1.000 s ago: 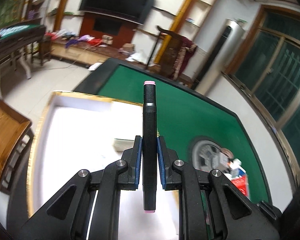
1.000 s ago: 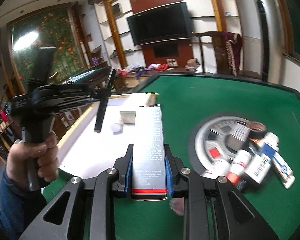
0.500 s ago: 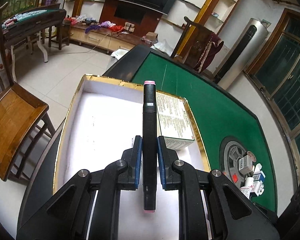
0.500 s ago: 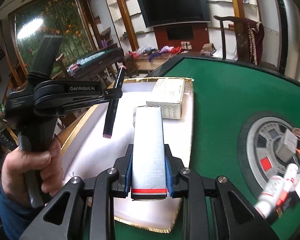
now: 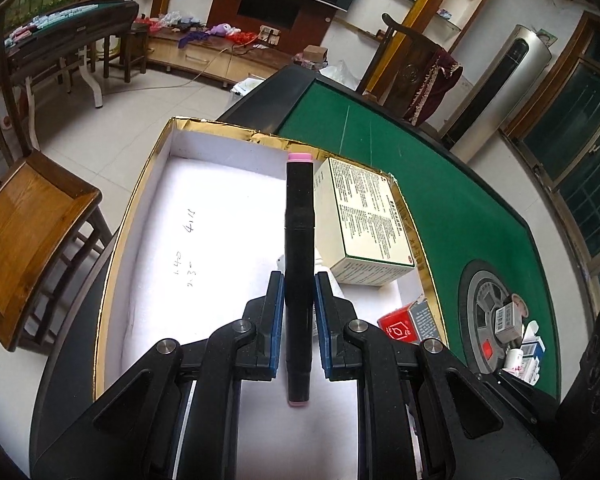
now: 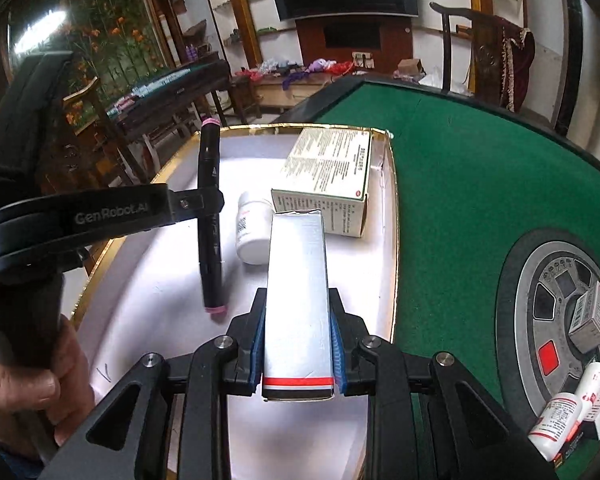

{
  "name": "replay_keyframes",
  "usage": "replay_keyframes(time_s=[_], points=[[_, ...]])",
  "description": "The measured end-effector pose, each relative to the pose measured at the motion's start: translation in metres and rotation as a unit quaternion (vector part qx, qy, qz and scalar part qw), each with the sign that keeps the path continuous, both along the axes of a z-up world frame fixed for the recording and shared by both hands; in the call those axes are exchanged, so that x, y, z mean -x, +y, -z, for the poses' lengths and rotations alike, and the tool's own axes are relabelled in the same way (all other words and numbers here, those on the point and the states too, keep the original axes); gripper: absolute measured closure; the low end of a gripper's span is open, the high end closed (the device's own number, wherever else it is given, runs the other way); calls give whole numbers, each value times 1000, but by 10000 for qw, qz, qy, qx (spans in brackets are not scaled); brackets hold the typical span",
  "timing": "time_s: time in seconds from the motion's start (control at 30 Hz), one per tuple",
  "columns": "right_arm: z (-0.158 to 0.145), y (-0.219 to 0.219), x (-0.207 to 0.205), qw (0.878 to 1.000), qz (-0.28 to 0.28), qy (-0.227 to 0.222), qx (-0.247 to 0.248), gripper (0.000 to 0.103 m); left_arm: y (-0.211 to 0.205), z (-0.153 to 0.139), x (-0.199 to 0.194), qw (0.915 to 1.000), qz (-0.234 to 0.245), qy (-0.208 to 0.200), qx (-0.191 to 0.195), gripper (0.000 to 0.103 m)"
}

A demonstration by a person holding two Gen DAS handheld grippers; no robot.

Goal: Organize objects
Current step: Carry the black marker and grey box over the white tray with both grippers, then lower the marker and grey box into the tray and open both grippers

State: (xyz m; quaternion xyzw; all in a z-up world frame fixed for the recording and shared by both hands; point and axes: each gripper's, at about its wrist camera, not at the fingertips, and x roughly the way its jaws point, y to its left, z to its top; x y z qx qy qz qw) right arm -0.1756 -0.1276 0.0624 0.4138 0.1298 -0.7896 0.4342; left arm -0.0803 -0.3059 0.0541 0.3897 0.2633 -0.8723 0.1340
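Both tongs are loaded and positioned over the gold-rimmed tray [image 5: 138, 200], which sits on the green felt bench [image 5: 440, 200].

Left tongs [image 5: 299, 312]: jaws fully closed on a black marker [image 5: 299, 220] with pink end caps, gripped near its middle. In the right wrist view the marker [image 6: 210, 216] hangs nearly upright, its lower cap close above the white tray floor; contact with the floor cannot be confirmed.

Right tongs [image 6: 298, 334]: jaws nearly closed, clamping a tall silver carton [image 6: 297, 280] by its narrow sides, above the tray's near right part.

Already in the tray: a printed medicine box [image 6: 326, 180] against the far right wall, a white pill bottle [image 6: 252, 228] lying just beside it, and a red-and-grey small box [image 5: 410, 320] near the right rim. More bottles and boxes [image 6: 580, 360] remain on the bench's centre panel, so the sorting appears part done.

Recommendations for the placing step:
- Tilt the marker flat before release; dropped upright it is likely to topple and roll. The bare left half of the tray is the best spot.
- Lay the carton on a broad face in the free strip near the front, clear of the pill bottle, which may roll if nudged.
- Release one item at a time, as the two tongs work close together.
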Motion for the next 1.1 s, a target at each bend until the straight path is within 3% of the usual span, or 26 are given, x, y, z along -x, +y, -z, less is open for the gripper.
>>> replay_keyframes(time_s=[1.1], points=[[12, -19, 14, 9988, 70, 8, -476, 76, -2, 2, 2, 9999, 26, -143, -41, 89]])
